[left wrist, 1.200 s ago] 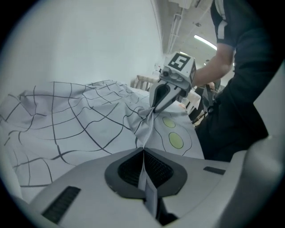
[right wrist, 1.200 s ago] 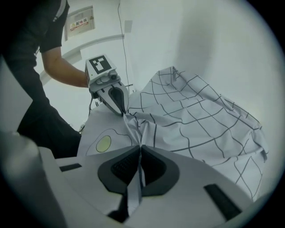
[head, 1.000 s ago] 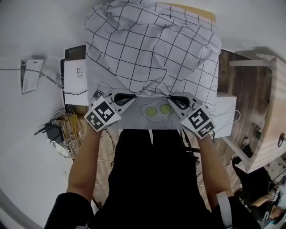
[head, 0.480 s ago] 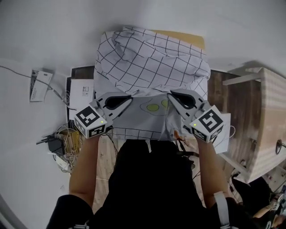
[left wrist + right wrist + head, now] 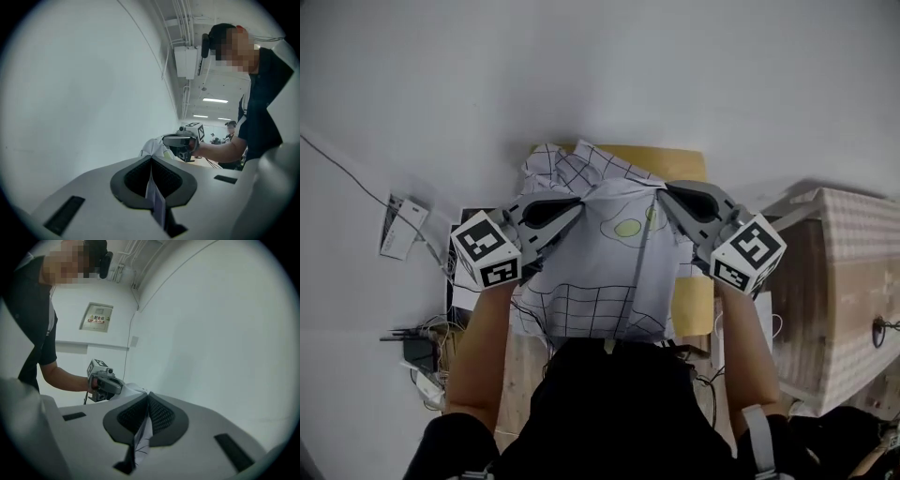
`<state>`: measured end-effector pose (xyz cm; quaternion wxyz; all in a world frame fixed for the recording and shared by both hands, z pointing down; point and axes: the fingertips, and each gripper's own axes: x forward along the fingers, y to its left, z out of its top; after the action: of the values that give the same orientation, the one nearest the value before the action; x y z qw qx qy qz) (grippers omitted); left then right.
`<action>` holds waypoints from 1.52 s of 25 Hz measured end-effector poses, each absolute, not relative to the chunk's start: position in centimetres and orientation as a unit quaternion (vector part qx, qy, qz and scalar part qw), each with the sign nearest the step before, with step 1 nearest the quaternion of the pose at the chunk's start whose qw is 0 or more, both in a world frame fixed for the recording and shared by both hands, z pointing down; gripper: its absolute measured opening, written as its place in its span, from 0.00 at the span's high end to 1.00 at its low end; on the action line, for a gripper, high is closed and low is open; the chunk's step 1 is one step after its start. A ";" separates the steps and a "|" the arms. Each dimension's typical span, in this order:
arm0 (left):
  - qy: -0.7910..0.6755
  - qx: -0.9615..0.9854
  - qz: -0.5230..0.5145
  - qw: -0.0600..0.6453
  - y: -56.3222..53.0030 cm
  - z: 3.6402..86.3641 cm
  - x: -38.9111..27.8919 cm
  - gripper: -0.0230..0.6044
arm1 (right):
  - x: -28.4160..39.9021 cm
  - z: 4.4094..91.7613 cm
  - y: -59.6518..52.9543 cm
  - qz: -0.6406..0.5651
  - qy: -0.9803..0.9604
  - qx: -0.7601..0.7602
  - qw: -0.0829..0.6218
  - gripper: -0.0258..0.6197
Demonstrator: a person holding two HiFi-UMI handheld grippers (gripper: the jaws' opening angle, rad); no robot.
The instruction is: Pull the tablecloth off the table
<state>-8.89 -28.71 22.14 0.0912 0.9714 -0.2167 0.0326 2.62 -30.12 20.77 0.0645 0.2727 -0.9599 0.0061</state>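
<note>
Clamping the near edge of the cloth [image 5: 619, 272], left gripper [image 5: 572, 208] and right gripper [image 5: 673, 195] hold it raised, jaws shut on fabric in both gripper views. It spans sideways between them, equally near; its far end lies bunched on the table [image 5: 670, 161] ahead. The wall sign [image 5: 96, 318] is too small to read
</note>
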 end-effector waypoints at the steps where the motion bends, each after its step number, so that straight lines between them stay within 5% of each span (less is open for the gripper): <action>1: -0.216 0.973 0.023 0.084 -28.1 20.8 -9.1 0.94 | 2.5 19.4 -29.5 -0.005 -0.961 0.272 0.056 0.93; 14: -0.192 0.981 -0.011 -0.030 -30.8 7.3 -6.1 0.94 | 5.6 6.4 -32.0 -0.094 -0.954 0.284 -0.032 0.93; 22: -0.261 0.965 0.032 -0.009 -28.8 21.6 -8.2 0.94 | 3.1 22.2 -32.0 -0.041 -0.976 0.200 -0.077 0.93; 38: -0.303 0.953 0.019 0.018 -28.5 21.2 -8.2 0.94 | 3.1 21.7 -31.5 0.003 -0.983 0.177 -0.057 0.93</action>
<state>-8.17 -28.46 21.21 0.0179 0.9527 -0.3029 0.0186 3.14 -31.52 21.71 -0.0570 0.1771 -0.9825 0.0027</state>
